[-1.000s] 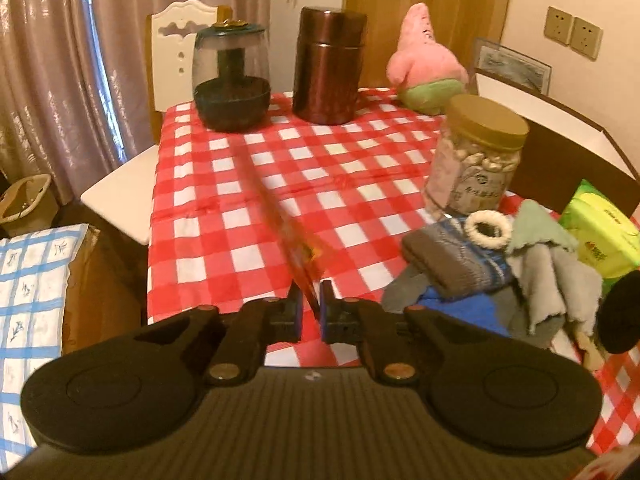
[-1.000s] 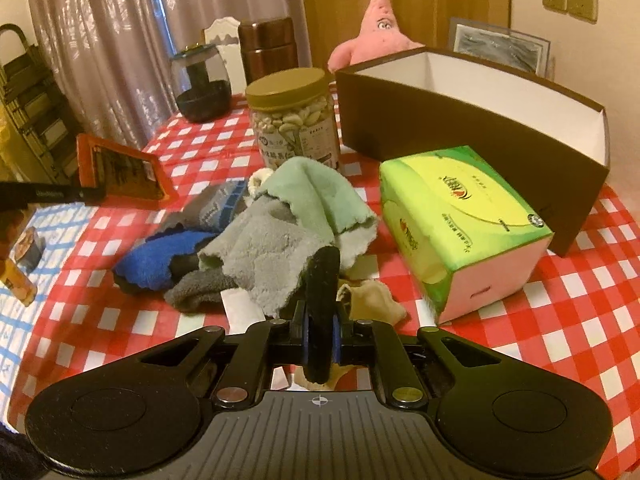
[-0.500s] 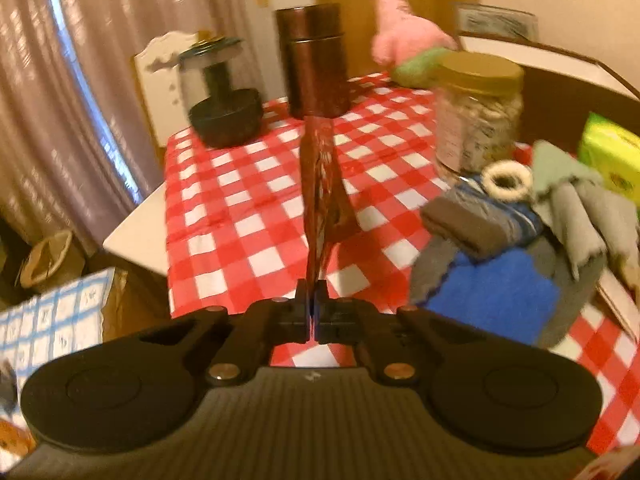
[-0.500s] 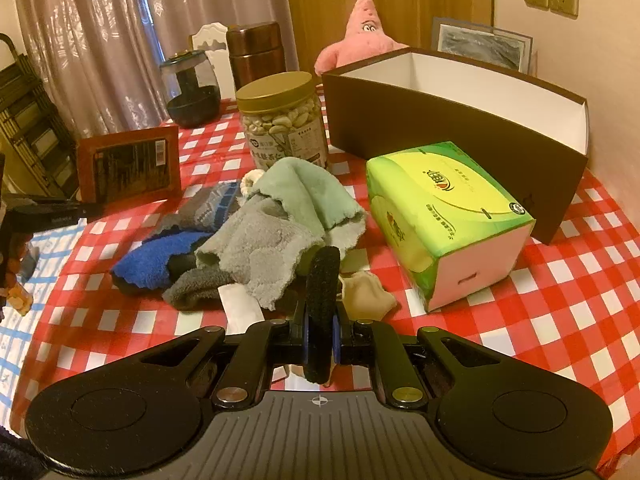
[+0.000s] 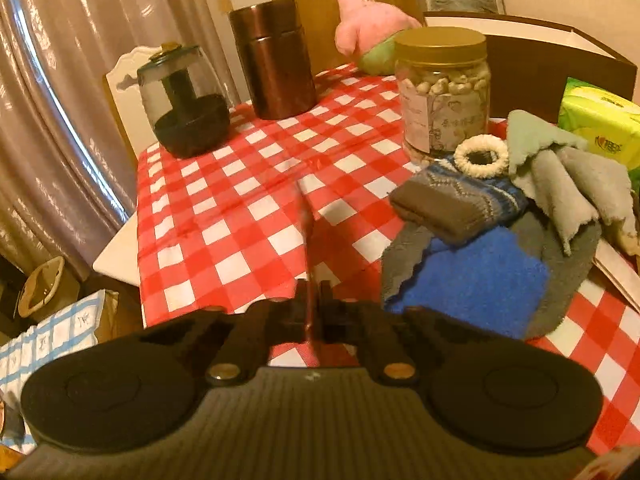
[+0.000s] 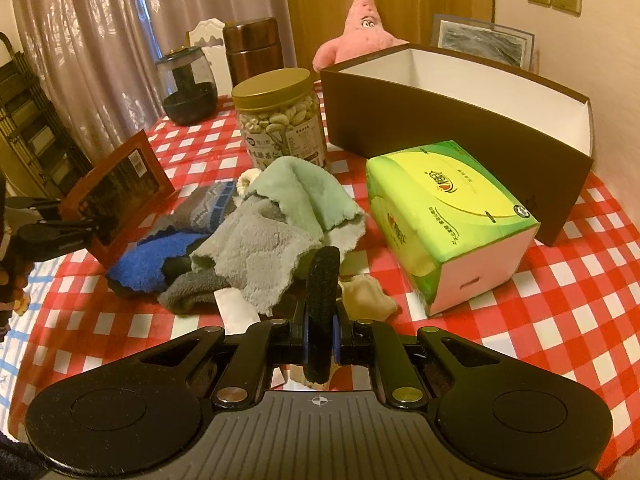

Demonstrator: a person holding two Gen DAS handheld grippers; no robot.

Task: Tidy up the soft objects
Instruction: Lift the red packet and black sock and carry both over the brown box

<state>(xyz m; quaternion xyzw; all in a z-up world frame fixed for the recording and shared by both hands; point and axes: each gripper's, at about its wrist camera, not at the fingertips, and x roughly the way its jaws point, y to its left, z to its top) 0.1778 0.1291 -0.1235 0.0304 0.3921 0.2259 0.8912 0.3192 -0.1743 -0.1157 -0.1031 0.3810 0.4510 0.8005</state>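
A heap of soft cloths lies near the middle of the checked worktop [image 6: 560, 320]: a pale green cloth [image 6: 304, 192] draped on top, a grey fleece cloth [image 6: 256, 256] under it, a blue towel [image 6: 152, 260] at the heap's left, and a grey-blue patterned sock [image 6: 204, 208] beside a white fuzzy hair tie [image 5: 481, 156]. A black hair band [image 6: 322, 312] stands on edge, pinched at its lower part. A pink plush star [image 6: 360, 36] sits at the far edge
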